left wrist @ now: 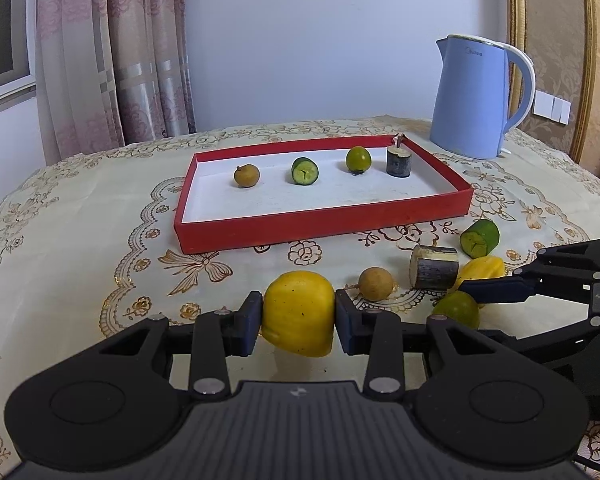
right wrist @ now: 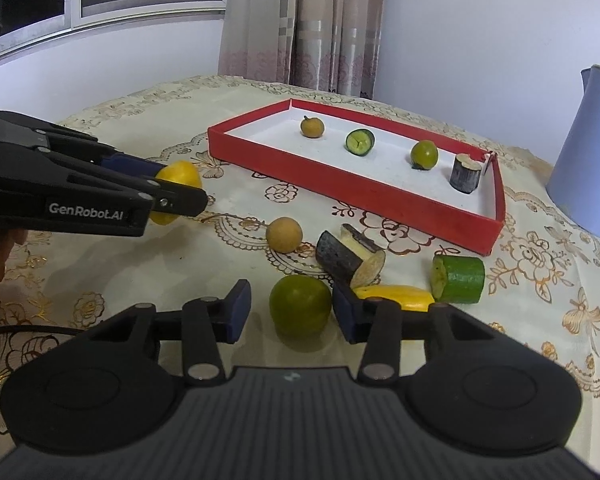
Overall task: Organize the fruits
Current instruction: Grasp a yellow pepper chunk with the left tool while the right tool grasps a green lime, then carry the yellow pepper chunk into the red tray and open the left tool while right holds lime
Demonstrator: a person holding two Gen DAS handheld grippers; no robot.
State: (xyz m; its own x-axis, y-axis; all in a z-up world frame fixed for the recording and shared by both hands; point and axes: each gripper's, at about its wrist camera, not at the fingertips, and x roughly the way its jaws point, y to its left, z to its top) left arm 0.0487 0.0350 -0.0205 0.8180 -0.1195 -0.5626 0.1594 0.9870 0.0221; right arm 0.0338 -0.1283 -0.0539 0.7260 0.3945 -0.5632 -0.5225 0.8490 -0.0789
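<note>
Where the red tray [left wrist: 324, 226] sits mid-frame on the tablecloth [left wrist: 80, 240], I see four pieces lined up inside it: brown fruit, cucumber slice, lime, dark cane stub. Low in the left view, my left claw [left wrist: 298, 316] is clenched on a yellow chunk [left wrist: 298, 312]. In the right view, my right claw [right wrist: 291, 312] brackets a green lime [right wrist: 300, 306] at lower centre; only the right pad seems to touch it.

Blue kettle [left wrist: 474, 100], floral tablecloth [left wrist: 80, 248], curtain [left wrist: 112, 52]
</note>
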